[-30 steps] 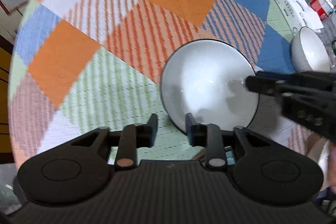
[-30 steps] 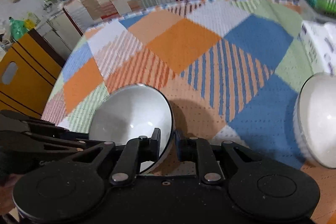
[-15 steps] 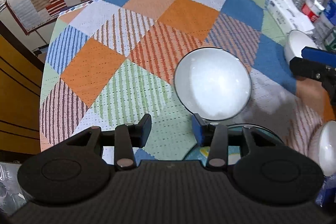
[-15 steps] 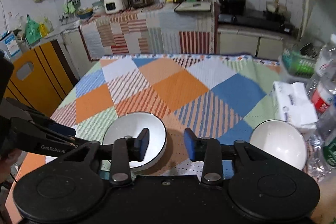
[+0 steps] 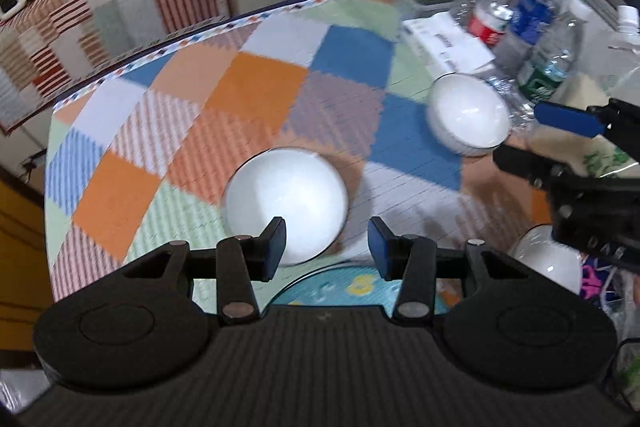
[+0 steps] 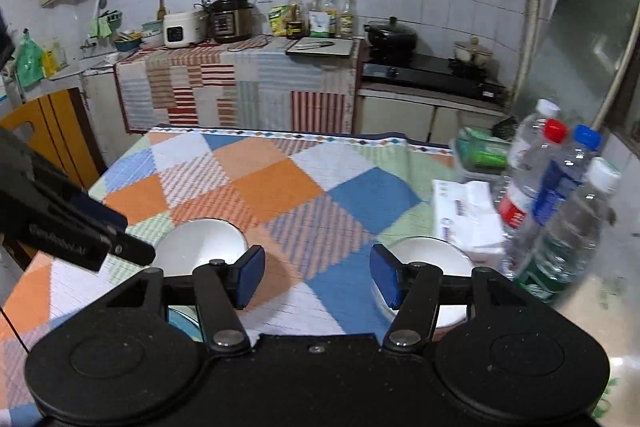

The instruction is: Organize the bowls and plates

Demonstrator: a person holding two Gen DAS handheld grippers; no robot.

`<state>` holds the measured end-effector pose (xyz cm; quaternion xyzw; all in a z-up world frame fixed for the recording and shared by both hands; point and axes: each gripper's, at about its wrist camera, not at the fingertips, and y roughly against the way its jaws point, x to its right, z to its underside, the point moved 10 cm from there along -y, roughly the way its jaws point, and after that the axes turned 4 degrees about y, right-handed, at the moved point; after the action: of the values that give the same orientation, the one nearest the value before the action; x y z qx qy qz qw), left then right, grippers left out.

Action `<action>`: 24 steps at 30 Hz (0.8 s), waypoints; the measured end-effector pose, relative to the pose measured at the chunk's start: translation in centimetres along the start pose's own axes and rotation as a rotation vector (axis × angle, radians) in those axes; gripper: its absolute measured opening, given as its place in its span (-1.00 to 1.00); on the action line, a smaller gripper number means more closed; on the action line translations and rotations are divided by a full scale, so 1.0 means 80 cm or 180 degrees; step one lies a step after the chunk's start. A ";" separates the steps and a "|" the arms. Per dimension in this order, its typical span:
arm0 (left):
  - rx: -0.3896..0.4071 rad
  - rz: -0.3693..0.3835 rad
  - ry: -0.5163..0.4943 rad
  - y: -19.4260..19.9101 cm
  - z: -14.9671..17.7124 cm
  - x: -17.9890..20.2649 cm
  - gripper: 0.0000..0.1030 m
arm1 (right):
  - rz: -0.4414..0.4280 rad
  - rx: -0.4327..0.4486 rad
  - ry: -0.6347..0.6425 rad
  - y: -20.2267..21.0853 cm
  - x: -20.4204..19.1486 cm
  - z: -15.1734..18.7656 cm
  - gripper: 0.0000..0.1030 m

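A white bowl with a dark rim (image 5: 286, 203) sits on the checked tablecloth (image 5: 260, 91), just beyond my open, empty left gripper (image 5: 327, 242). It also shows in the right wrist view (image 6: 200, 245). A second white bowl (image 5: 468, 115) stands further right near the bottles, and shows behind my right fingers (image 6: 432, 259). My right gripper (image 6: 318, 277) is open and empty, raised above the table between the two bowls. A patterned teal plate (image 5: 340, 287) lies under my left gripper. Another white bowl (image 5: 550, 263) sits at the right edge.
Several plastic water bottles (image 6: 560, 195) stand at the table's right side, with a tissue pack (image 6: 464, 211) and a green basket (image 6: 480, 151) behind. A kitchen counter (image 6: 240, 83) lies beyond the table. A yellow cabinet (image 6: 52, 131) is to the left.
Both grippers have pulled back and up from the dark-rimmed bowl, and both have opened wider. The bowl stays on the cloth. The right gripper has swung towards the second bowl.
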<state>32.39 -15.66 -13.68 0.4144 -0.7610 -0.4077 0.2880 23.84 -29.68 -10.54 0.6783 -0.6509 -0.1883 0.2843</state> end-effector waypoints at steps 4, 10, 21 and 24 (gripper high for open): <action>-0.0022 0.0102 -0.0051 -0.013 -0.018 0.028 -0.09 | 0.0161 -0.0089 0.0140 0.005 0.021 0.013 0.23; -0.0052 0.0242 0.0119 -0.063 -0.046 0.057 -0.05 | 0.0330 -0.0400 0.0098 -0.025 0.061 0.043 0.31; -0.0082 0.0699 0.0584 -0.165 -0.075 0.108 -0.04 | 0.0349 -0.0858 0.0046 -0.102 0.093 0.095 0.36; -0.0113 0.0712 0.0648 -0.194 -0.080 0.113 -0.05 | 0.0312 -0.0734 -0.0504 -0.104 0.112 0.097 0.37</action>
<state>39.10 -30.96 -22.89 0.3611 -0.7620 -0.3423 0.4145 26.14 -39.70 -20.72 0.5915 -0.6777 -0.3006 0.3170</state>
